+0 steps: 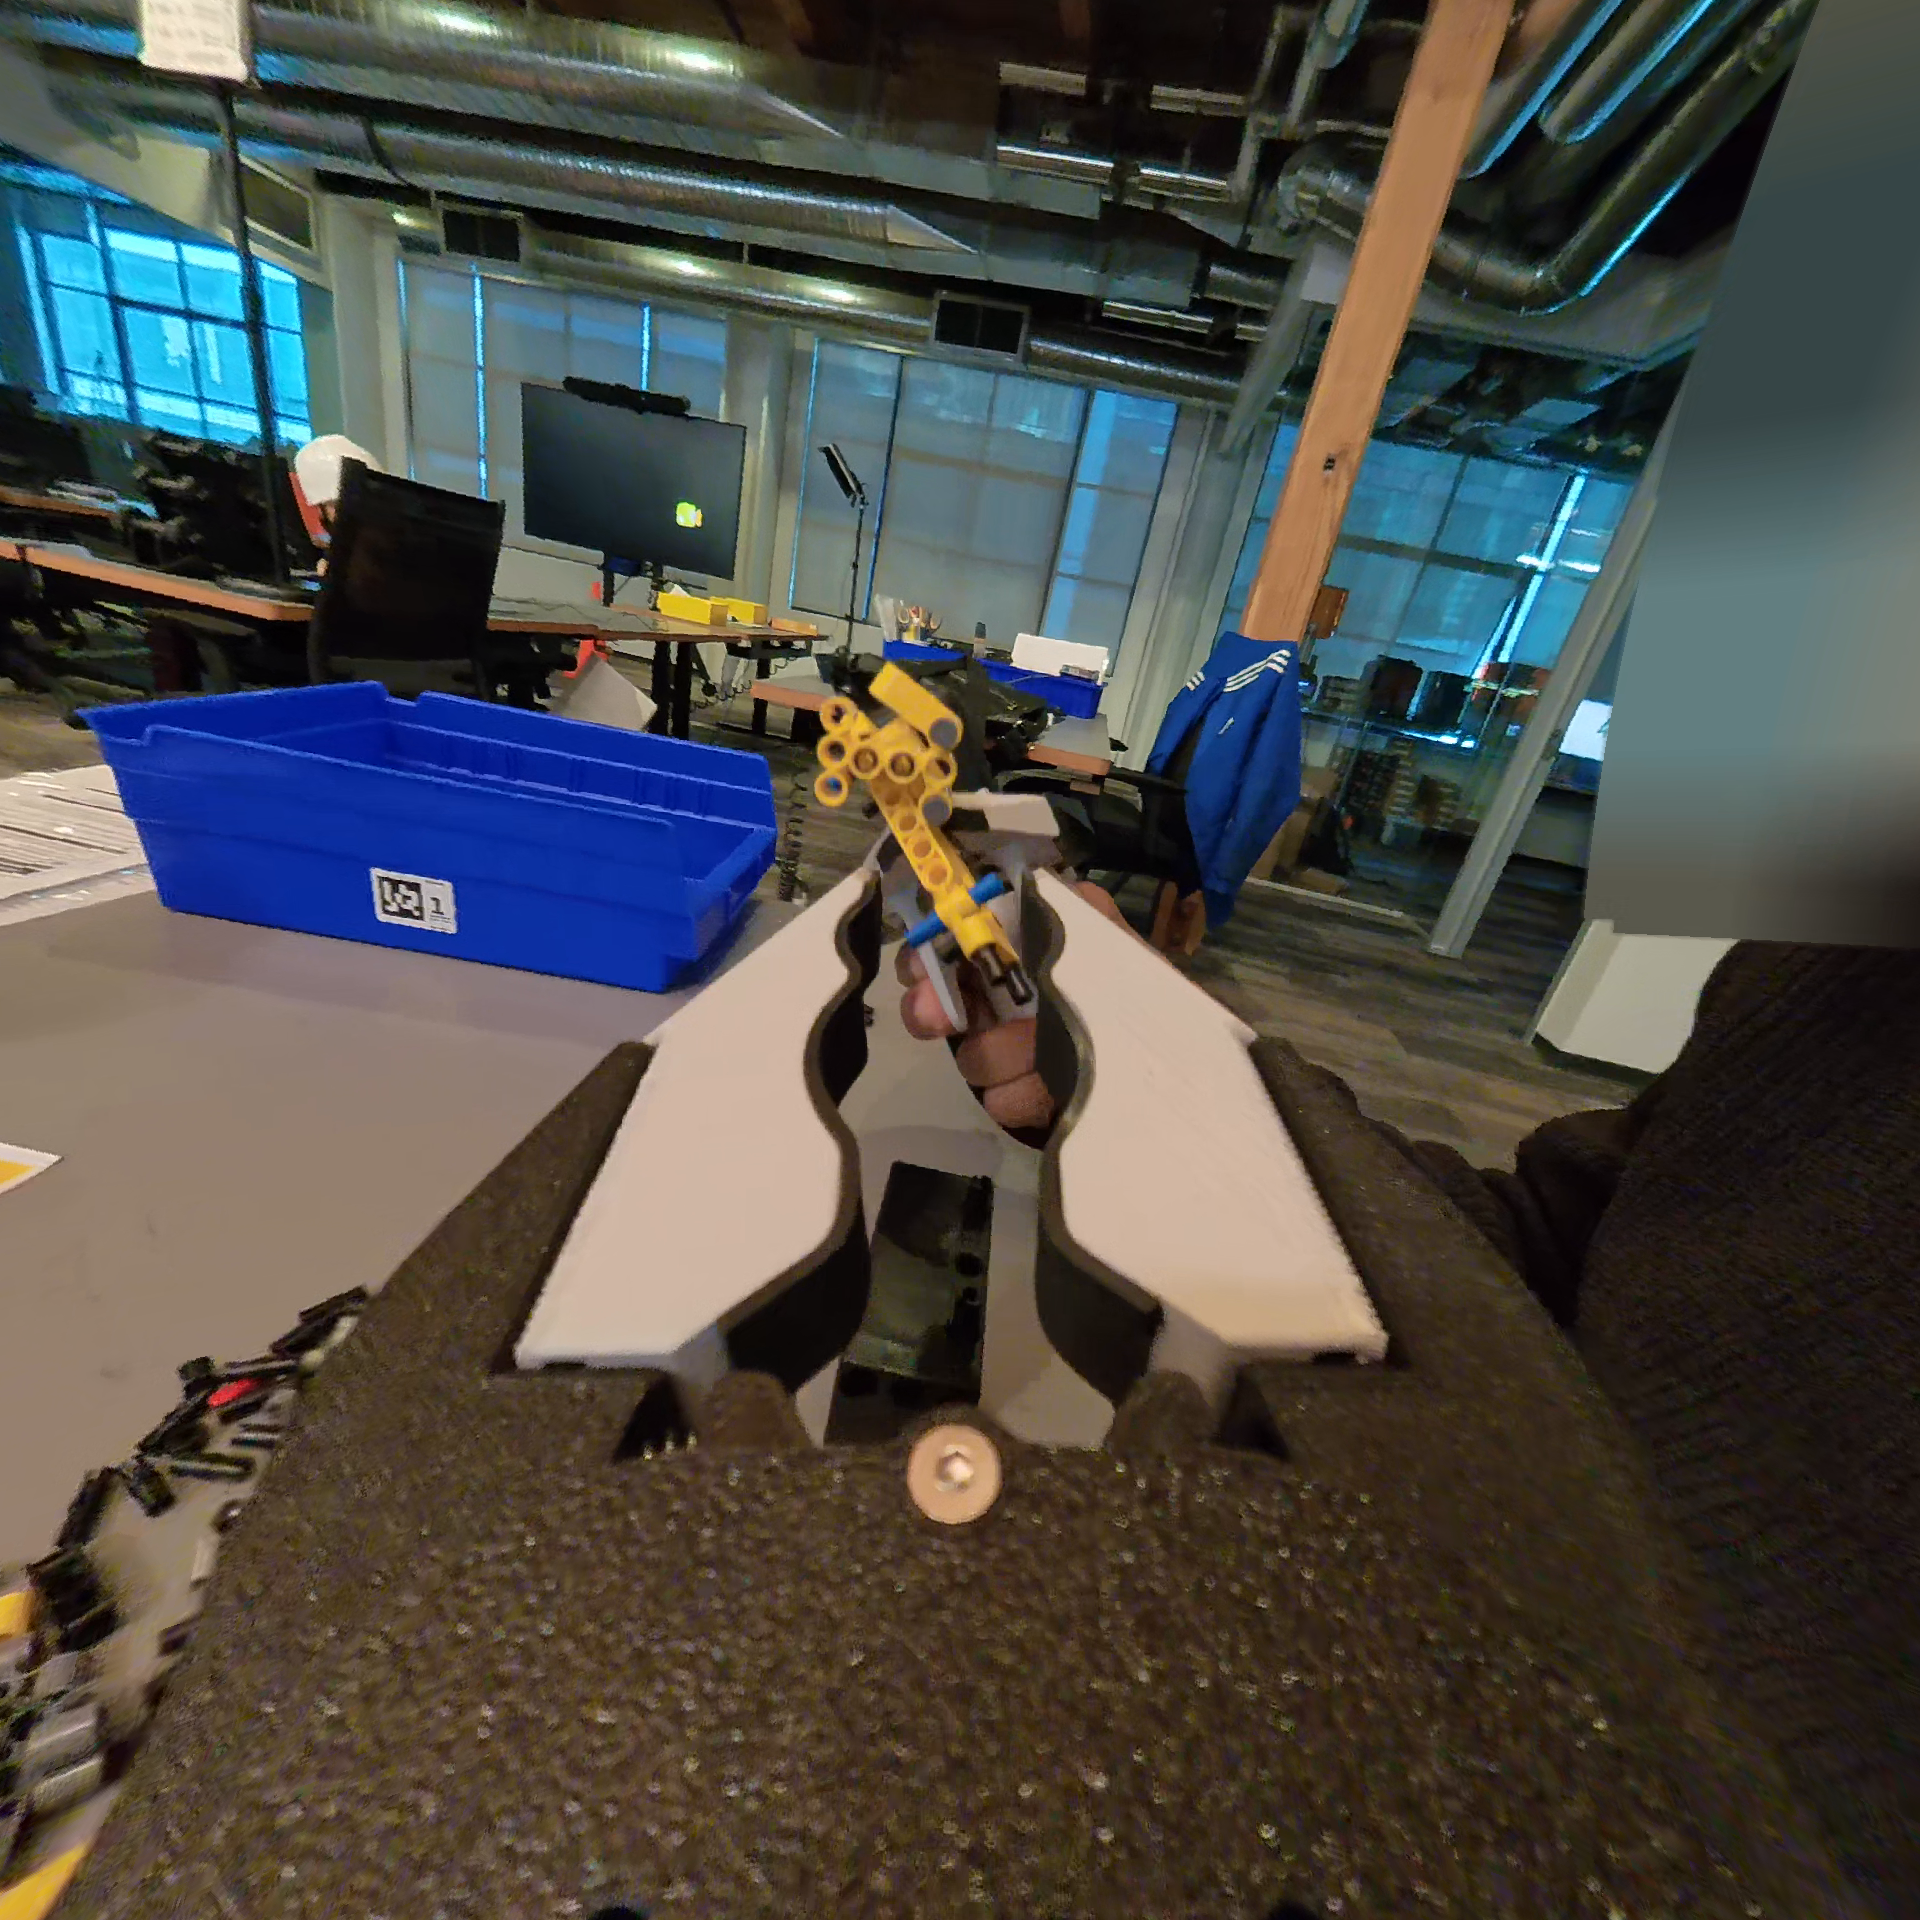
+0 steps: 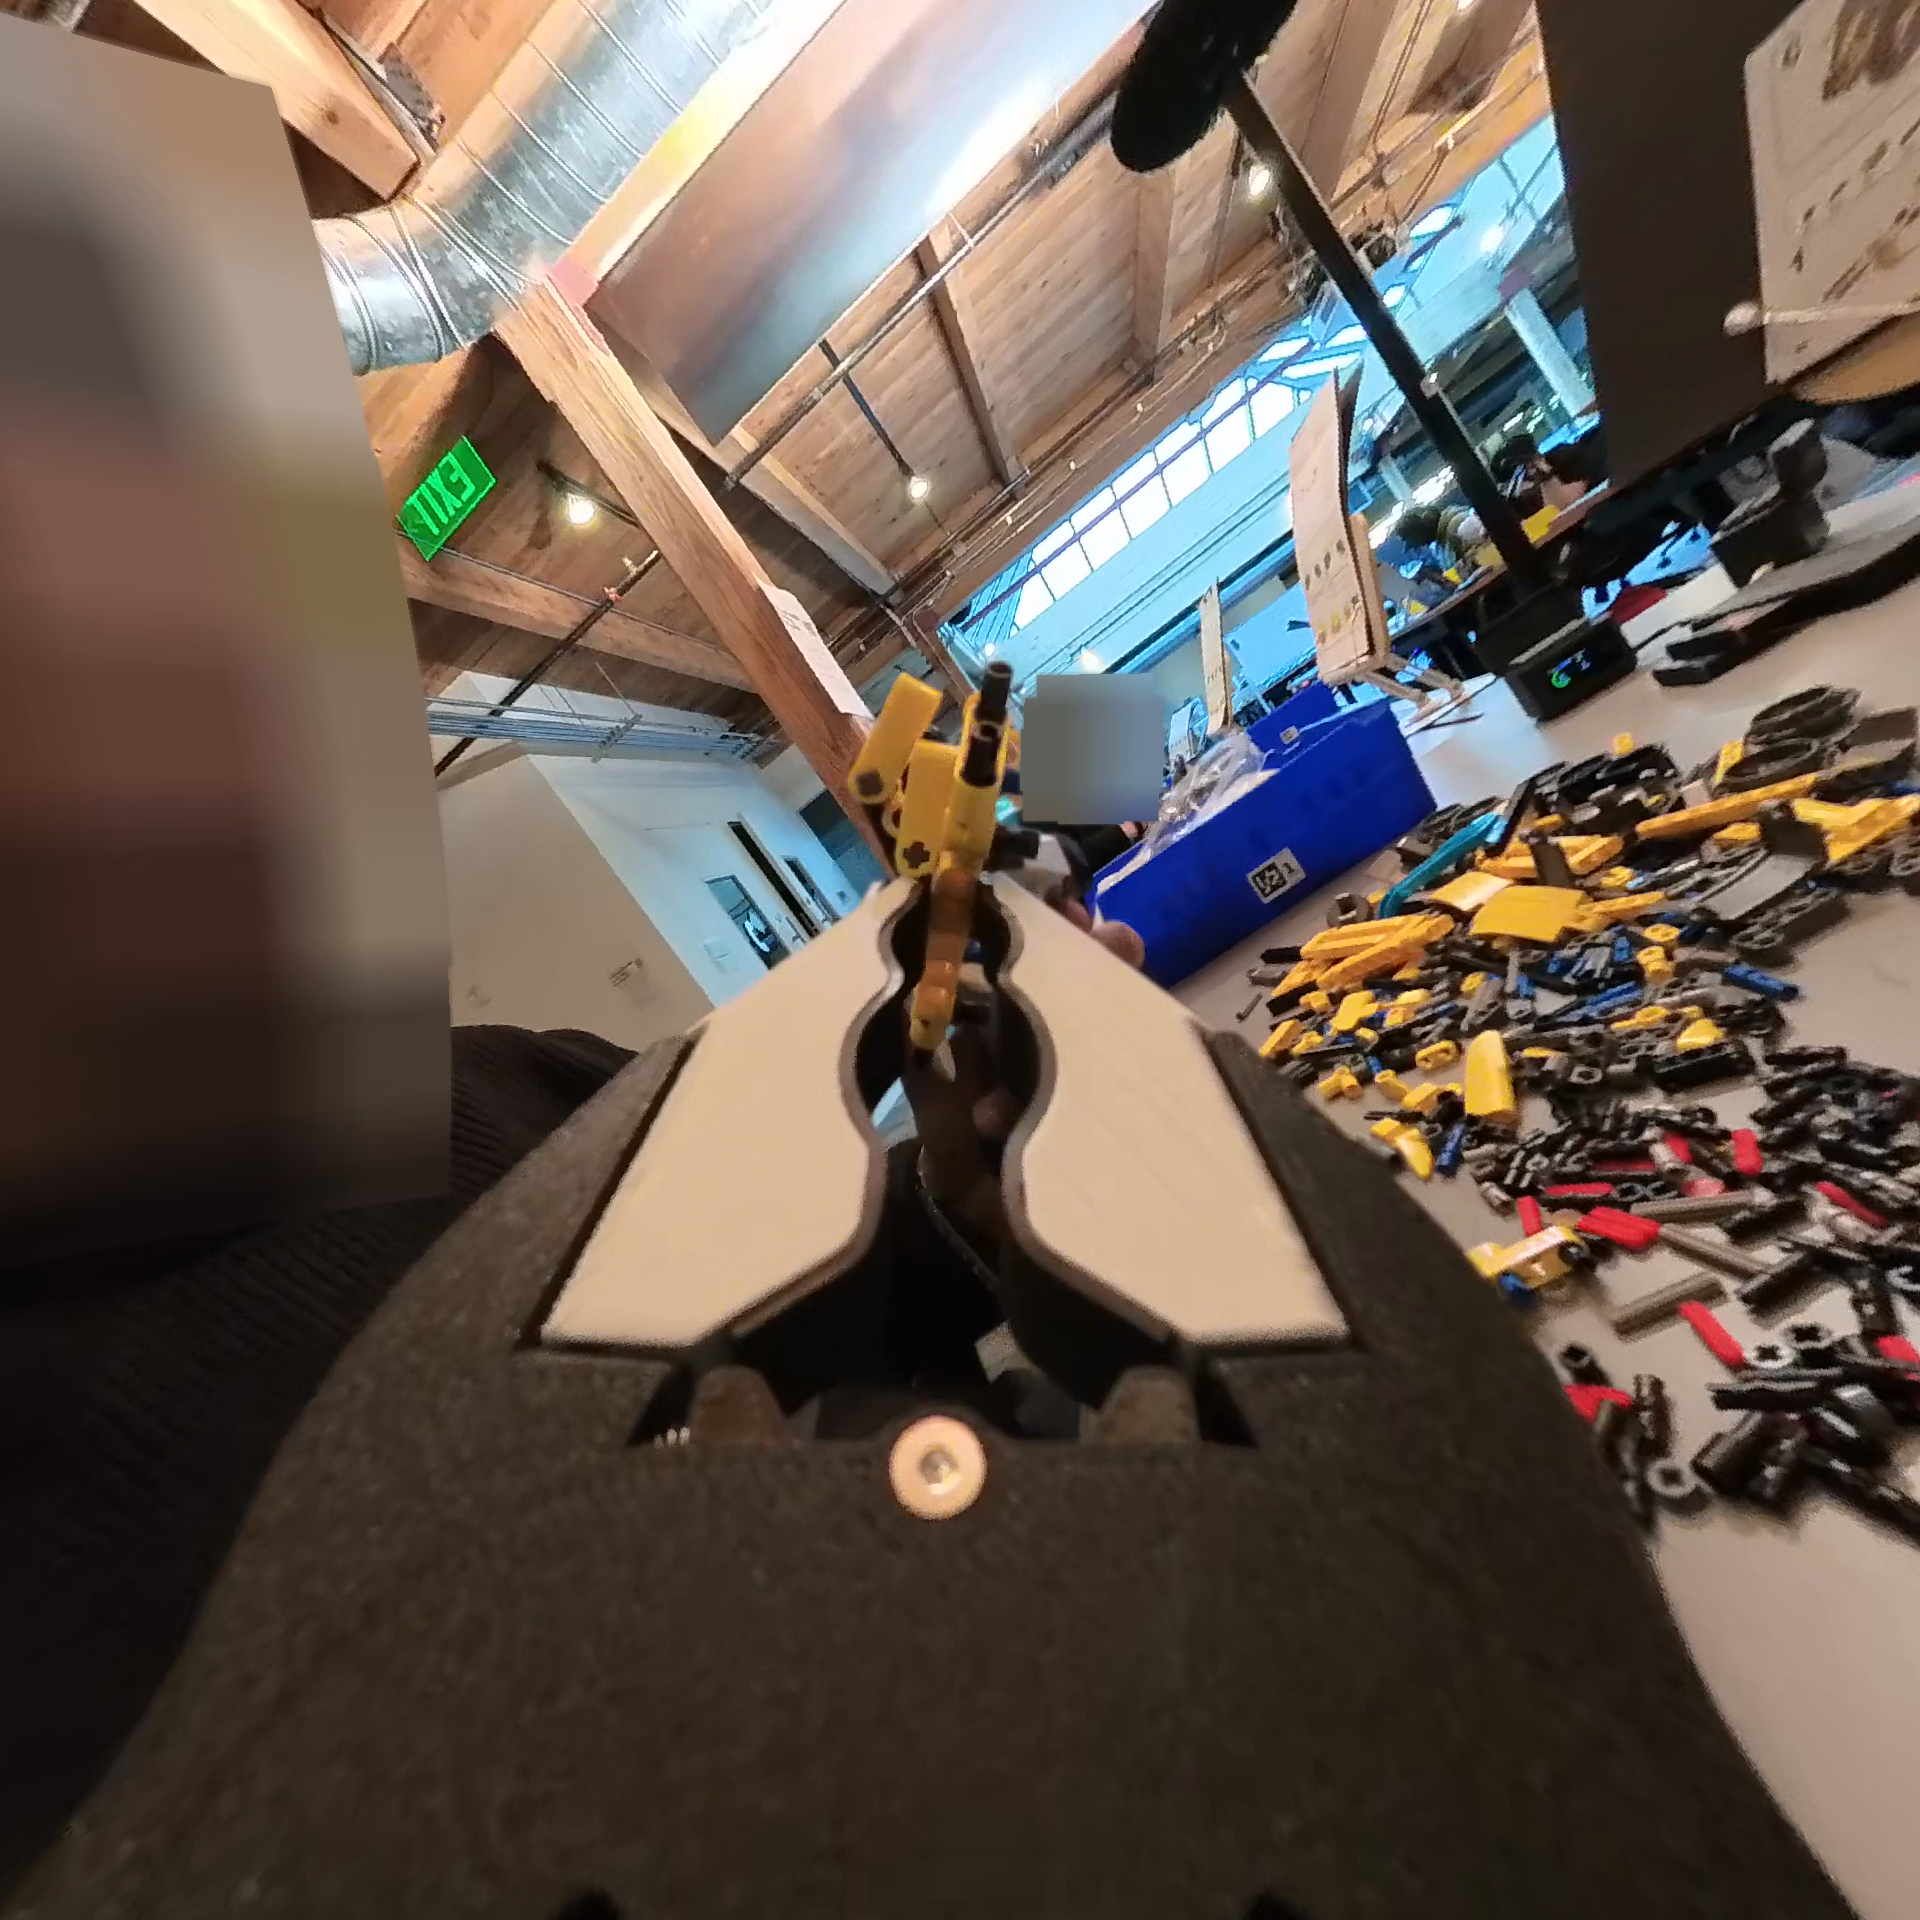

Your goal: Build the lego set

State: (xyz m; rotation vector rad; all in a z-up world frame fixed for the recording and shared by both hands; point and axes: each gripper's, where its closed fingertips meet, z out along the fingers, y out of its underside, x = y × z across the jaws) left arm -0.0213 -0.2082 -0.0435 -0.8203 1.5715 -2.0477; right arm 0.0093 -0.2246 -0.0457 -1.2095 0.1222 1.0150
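A small yellow brick assembly (image 1: 906, 774) of holed beams with grey and blue pins and a black axle is held in the air between both grippers. My left gripper (image 1: 948, 899) is shut on its lower end, near the blue pins. The other gripper's grey fingers (image 1: 1023, 816) and a hand (image 1: 987, 1049) show just behind it. In the right wrist view my right gripper (image 2: 951, 904) is shut on a yellow beam of the same assembly (image 2: 940, 800), whose black axle points up and away. Both grippers are raised above the grey table (image 1: 260, 1091).
A blue bin (image 1: 436, 821) with a tag stands on the table's far side and also shows in the right wrist view (image 2: 1247, 862). A wide pile of yellow, black, red and blue brick parts (image 2: 1558, 1039) covers the table to the right. A black device (image 2: 1569, 665) stands behind it. Some 4 cm of space lies between my two pairs of fingers.
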